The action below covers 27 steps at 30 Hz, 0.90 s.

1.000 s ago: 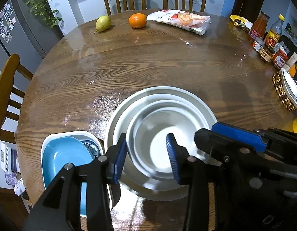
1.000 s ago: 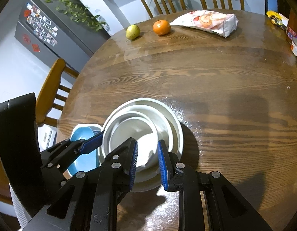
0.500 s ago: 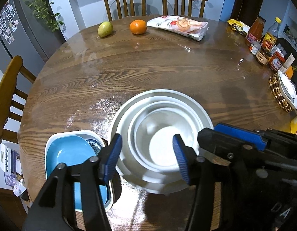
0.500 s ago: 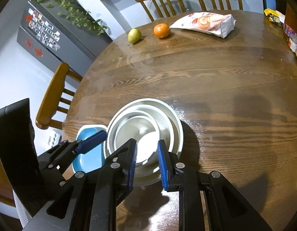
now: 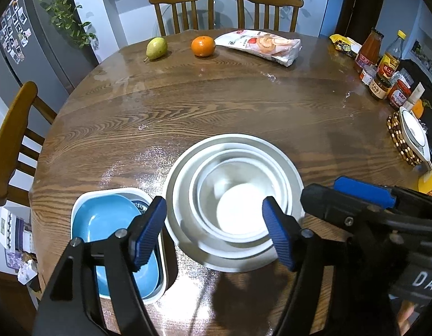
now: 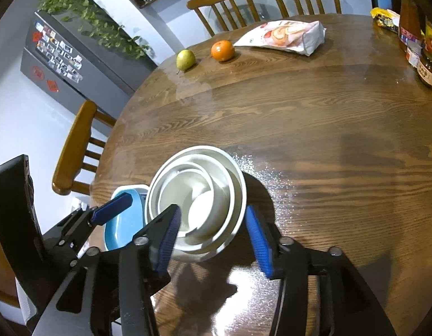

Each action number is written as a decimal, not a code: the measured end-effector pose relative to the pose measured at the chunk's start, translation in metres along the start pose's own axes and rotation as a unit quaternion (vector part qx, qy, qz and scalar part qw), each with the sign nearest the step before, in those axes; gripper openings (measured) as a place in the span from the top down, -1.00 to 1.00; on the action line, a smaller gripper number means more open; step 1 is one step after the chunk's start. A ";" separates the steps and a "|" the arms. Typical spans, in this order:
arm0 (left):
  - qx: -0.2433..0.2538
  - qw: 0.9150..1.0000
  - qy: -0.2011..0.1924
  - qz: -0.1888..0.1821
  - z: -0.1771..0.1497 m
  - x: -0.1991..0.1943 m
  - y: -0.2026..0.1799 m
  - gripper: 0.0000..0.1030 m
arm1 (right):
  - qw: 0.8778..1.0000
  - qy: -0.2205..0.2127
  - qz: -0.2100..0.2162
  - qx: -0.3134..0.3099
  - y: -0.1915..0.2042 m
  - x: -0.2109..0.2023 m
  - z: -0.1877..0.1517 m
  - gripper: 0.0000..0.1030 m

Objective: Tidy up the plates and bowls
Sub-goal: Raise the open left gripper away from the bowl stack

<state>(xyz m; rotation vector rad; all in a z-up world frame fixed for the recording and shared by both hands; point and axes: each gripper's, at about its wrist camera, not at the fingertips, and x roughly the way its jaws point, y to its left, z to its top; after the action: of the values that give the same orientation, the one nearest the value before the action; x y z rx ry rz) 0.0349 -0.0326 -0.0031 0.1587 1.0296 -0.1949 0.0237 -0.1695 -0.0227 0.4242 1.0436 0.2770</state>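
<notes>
We record a stack of nested white bowls (image 5: 235, 201), smallest innermost, seated in a wide white plate on the near part of a round wooden table (image 5: 216, 98). Just beside it on its left stands a white rectangular dish (image 5: 118, 196) with a blue dish (image 5: 104, 218) nested inside. The left gripper (image 5: 214, 229) hangs over the near rim of the stack, its blue-padded jaws spread wide and holding nothing; the right gripper (image 6: 213, 240) likewise stands wide apart above the same rim, empty, one pad to either side of the bowls. We note the table's glossy, dark-grained top, with bright speckled glare around the stack. At its far edge lie a pear (image 5: 156, 48), an orange (image 5: 203, 46) and a white snack bag (image 5: 260, 45), well apart from the bowls. Along the right edge we list sauce bottles and jars (image 5: 381, 64), a yellow wrapper (image 5: 343, 45), and a beaded trivet (image 5: 402, 140) carrying a white dish. Two wooden chairs (image 5: 185, 8) stand behind the table, a third (image 5: 11, 134) at its left. Beyond we see pale blue walls, a grey refrigerator (image 6: 64, 58) covered in magnets and photos, and trailing green plants (image 6: 104, 30) on top.
</notes>
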 end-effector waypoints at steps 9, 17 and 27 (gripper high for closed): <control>-0.016 1.000 -0.003 -0.011 -0.001 -0.010 0.005 -0.56 | 1.000 -0.016 0.016 0.009 -0.008 -0.016 -0.002 -0.12; -0.050 0.998 0.003 -0.034 -0.003 -0.017 0.017 -0.69 | 0.999 -0.008 0.024 0.025 -0.018 -0.018 -0.004 -0.29; -0.065 0.997 0.005 -0.042 -0.003 -0.020 0.028 -0.97 | 0.999 0.000 0.030 0.034 -0.027 -0.020 -0.008 -0.33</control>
<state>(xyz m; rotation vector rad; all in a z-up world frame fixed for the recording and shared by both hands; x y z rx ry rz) 0.0283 -0.0033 0.0138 -0.0015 1.0571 -0.2018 0.0077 -0.1996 -0.0235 0.5178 1.0434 0.2964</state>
